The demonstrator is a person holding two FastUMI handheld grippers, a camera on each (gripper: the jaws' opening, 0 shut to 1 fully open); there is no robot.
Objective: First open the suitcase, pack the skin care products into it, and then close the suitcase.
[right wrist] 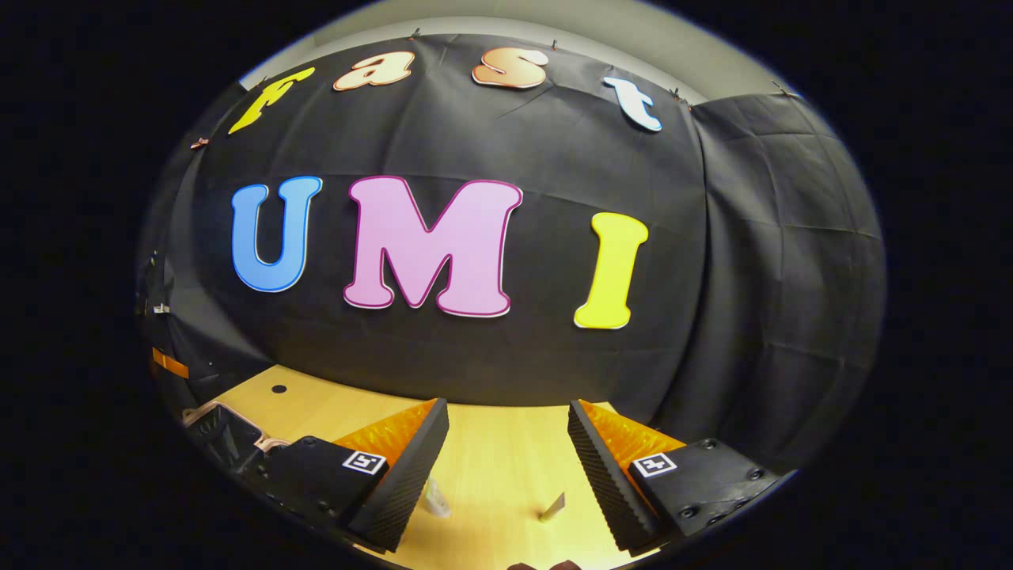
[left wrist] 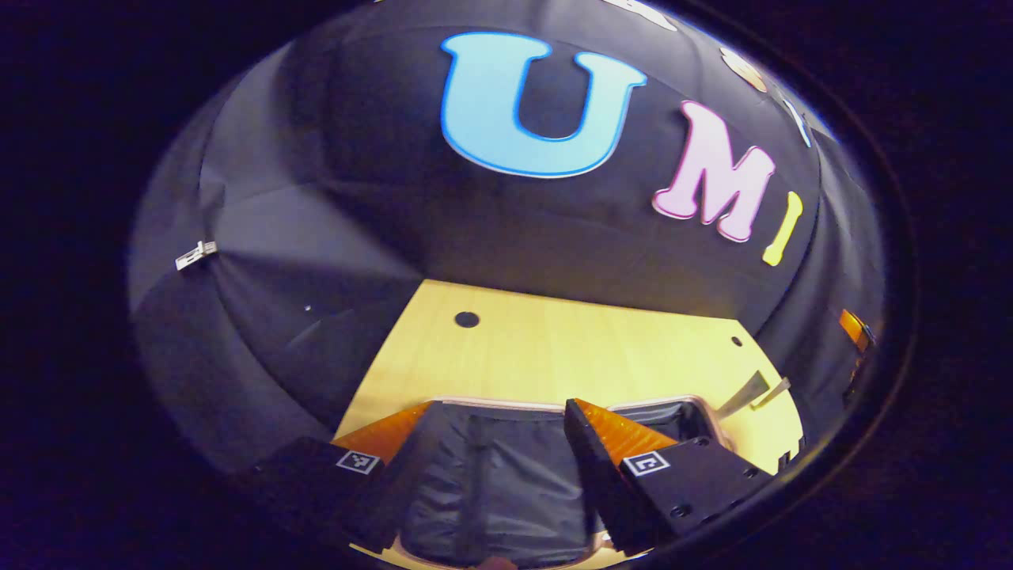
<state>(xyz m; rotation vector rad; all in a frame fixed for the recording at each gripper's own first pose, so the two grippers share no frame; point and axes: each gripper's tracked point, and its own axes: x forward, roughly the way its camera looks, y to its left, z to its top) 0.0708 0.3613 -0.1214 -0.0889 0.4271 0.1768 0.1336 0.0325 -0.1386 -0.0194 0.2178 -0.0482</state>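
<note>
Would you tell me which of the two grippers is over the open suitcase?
The left gripper: its open fingers frame the suitcase and its dark lining. The right gripper, also open, is over bare wooden table beside it.

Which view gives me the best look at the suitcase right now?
The left gripper view: the suitcase lies open below the left gripper, its dark lining and pale rim showing between the fingers. The right gripper view catches just a corner of it at the lower left edge, on the table.
</note>
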